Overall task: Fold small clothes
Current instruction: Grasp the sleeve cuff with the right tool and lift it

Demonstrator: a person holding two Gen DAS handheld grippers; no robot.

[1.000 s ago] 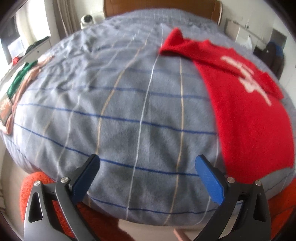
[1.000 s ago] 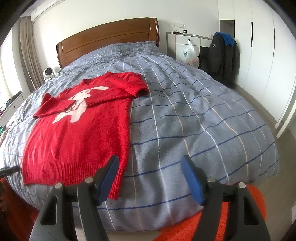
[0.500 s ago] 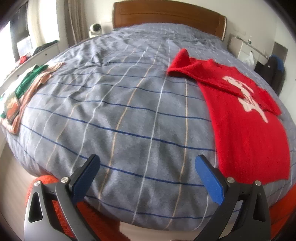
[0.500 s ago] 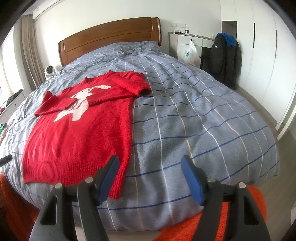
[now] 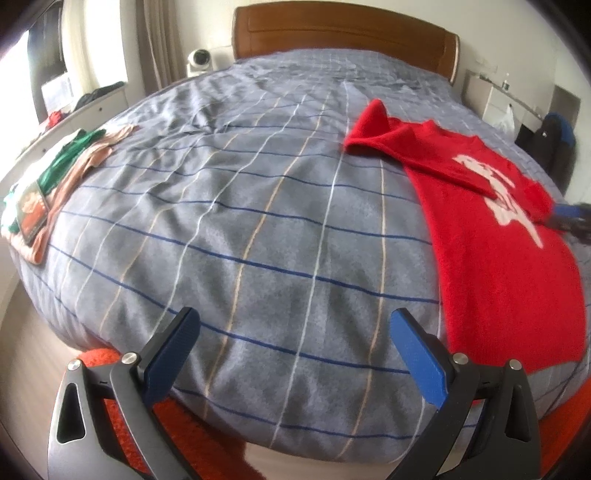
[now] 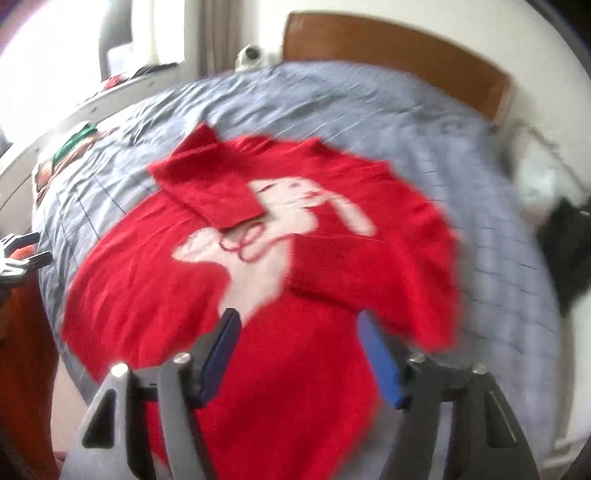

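Observation:
A red sweater (image 6: 295,266) with a white animal figure lies flat on the bed, both sleeves folded across its chest. In the left wrist view the sweater (image 5: 498,258) is at the right side. My right gripper (image 6: 298,320) hovers over the sweater's lower half in a blurred picture. Its jaws are closing, with only the cloth below showing between them and no pad pressing on it. The right gripper (image 5: 569,218) also shows at the sweater's far edge. My left gripper (image 5: 293,321) stands open over bare duvet near the foot of the bed, left of the sweater.
The bed has a grey-blue checked duvet (image 5: 240,221) and a wooden headboard (image 5: 343,33). A pile of folded clothes (image 5: 44,192) lies at the bed's left edge. An orange rug (image 5: 110,369) is on the floor below. A dark bag (image 6: 565,251) stands at the right.
My right gripper has swung left from the bare side of the bed to over the sweater, rolling as it went, with its jaws slightly narrower. The left gripper has barely moved.

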